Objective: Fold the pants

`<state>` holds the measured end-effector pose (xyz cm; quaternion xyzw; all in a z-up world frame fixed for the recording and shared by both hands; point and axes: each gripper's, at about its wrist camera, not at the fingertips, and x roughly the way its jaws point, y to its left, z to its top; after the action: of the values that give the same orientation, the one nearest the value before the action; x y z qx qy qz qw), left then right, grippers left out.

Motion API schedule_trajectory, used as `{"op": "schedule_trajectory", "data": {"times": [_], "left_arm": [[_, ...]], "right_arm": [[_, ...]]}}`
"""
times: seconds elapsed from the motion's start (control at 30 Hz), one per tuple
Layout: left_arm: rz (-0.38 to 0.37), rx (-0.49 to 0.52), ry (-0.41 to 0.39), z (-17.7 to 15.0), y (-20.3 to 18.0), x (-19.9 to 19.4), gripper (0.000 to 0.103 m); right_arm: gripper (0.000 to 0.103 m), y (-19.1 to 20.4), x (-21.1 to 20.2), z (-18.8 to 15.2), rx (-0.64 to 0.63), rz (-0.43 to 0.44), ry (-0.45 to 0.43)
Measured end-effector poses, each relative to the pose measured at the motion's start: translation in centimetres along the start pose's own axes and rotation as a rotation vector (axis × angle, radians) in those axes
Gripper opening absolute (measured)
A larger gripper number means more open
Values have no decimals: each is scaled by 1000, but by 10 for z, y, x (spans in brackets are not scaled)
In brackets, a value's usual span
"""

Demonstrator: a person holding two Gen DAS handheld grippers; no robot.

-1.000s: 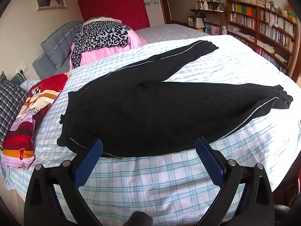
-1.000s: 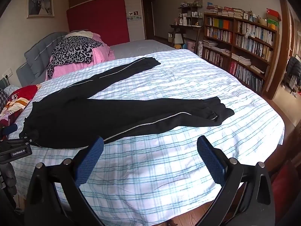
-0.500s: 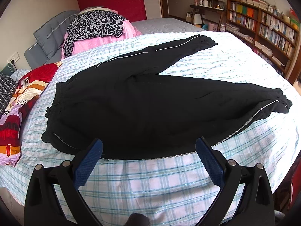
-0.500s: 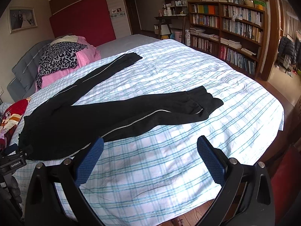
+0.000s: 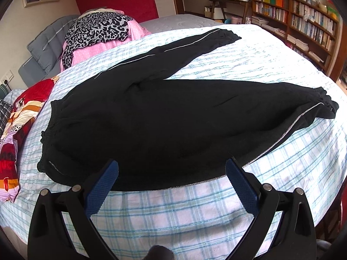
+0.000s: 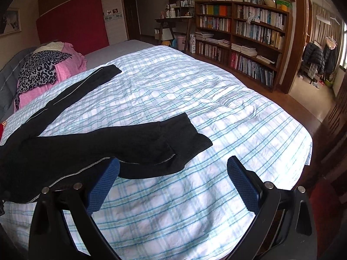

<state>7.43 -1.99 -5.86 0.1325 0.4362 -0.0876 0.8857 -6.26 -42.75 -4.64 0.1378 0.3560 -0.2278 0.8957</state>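
Black pants [image 5: 164, 121] with a thin silver side stripe lie spread flat on the plaid bed sheet [image 5: 173, 214], waistband at the left, the two legs splayed apart to the right. My left gripper [image 5: 172, 173] is open and empty, hovering at the near edge of the pants' seat. My right gripper [image 6: 173, 171] is open and empty, just in front of the near leg's cuff [image 6: 184, 143]. The pants also show in the right wrist view [image 6: 86, 149]; the far leg [image 6: 73, 93] runs toward the pillows.
A pink blanket with a leopard-print cloth [image 5: 97, 32] sits at the head of the bed. A red patterned pillow [image 5: 21, 117] lies at the left edge. Bookshelves [image 6: 243, 39] line the right wall. The bed's near edge drops to the floor [image 6: 303, 99].
Both grippers have moved forward and closer to the pants. The right gripper has swung right, toward the near cuff. Both stay open; the pants have not moved.
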Motion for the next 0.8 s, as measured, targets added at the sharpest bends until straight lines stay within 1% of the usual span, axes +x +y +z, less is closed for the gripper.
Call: {"op": "schedule_trajectory", "data": {"times": [0.27, 0.43, 0.63, 0.73, 0.77, 0.8], "left_arm": [[15, 12, 21, 6, -4, 13, 98], [32, 10, 39, 10, -4, 24, 98], [34, 14, 55, 15, -5, 36, 98], [37, 20, 63, 17, -5, 41, 98], [37, 20, 65, 17, -5, 43, 98], [37, 20, 66, 18, -6, 44, 98]], "right_arm": [[100, -22, 57, 23, -10, -23, 36], [100, -33, 86, 35, 8, 10, 66], [100, -33, 120, 41, 1, 31, 119], [100, -30, 131, 41, -8, 61, 140], [100, -28, 133, 41, -12, 69, 146], [98, -27, 136, 40, -16, 78, 150]]}}
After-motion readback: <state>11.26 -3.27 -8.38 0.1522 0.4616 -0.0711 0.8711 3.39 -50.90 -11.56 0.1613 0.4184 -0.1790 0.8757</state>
